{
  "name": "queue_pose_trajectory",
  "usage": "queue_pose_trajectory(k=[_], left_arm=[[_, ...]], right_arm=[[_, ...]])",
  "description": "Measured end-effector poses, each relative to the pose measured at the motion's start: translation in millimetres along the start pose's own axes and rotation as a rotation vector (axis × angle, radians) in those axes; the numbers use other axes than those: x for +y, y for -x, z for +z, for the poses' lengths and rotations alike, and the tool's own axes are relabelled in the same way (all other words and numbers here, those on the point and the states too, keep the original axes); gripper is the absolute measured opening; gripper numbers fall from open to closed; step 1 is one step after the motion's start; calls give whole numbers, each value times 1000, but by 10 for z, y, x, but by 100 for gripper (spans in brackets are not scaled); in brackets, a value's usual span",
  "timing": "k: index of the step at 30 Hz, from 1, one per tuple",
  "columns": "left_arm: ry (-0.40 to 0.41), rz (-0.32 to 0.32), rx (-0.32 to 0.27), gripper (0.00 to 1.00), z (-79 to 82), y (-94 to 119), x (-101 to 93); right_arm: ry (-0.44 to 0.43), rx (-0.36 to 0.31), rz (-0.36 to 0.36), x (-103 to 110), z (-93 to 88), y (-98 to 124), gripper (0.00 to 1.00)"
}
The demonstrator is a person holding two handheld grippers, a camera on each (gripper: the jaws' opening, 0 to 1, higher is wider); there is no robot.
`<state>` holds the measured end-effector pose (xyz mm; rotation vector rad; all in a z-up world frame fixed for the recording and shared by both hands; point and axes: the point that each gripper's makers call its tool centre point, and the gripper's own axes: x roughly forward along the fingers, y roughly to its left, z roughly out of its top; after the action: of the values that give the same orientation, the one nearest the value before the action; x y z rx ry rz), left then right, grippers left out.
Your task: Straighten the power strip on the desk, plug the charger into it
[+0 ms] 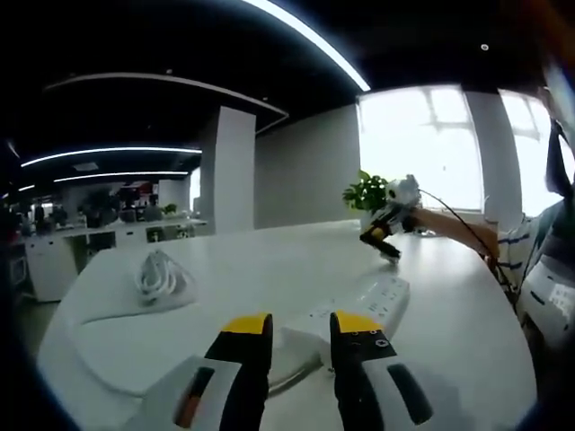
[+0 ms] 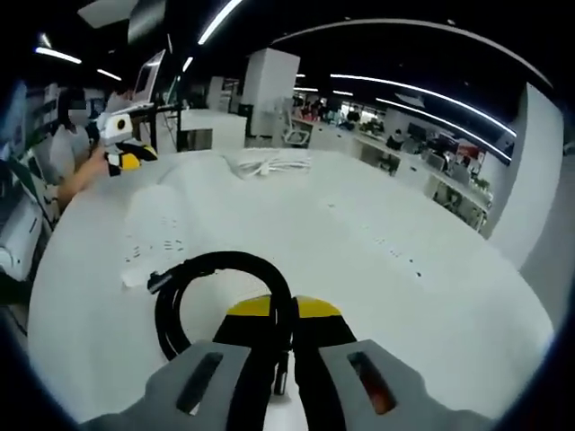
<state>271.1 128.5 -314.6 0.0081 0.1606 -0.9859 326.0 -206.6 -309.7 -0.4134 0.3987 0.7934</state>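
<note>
The white power strip (image 1: 364, 303) lies on the white desk (image 1: 269, 260), its near end just beyond the tips of my left gripper (image 1: 301, 325), which is open with nothing between its fingers. Farther across the desk my right gripper (image 1: 390, 226) hovers near the desk's far side. In the right gripper view, my right gripper (image 2: 275, 310) is shut on a black cable (image 2: 184, 278) that curls in a loop in front of the jaws. Left of that loop the power strip (image 2: 157, 232) lies flat. My left gripper (image 2: 121, 144) shows far back at the left.
A coiled white cable (image 1: 160, 274) (image 2: 269, 164) rests on the desk away from the strip. A potted plant (image 1: 367, 190) stands at the far edge by bright windows. A person's arm (image 1: 458, 229) reaches in from the right. Office desks lie beyond.
</note>
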Motion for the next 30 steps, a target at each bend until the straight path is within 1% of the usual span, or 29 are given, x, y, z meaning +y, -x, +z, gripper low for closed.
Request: queue_pose_trajectory(k=[9, 19, 27, 30], left_arm=[[-1, -1, 1, 25, -7, -12, -8], [-7, -1, 8, 25, -22, -33, -6], [-9, 2, 4, 25, -19, -42, -7], [-28, 14, 11, 25, -25, -45, 2]], right_arm=[[-22, -49, -15, 22, 79, 122, 5], [-51, -152, -49, -19, 206, 277, 5], [-72, -205, -57, -5, 293, 368, 5], [-88, -221, -64, -20, 307, 413, 4]])
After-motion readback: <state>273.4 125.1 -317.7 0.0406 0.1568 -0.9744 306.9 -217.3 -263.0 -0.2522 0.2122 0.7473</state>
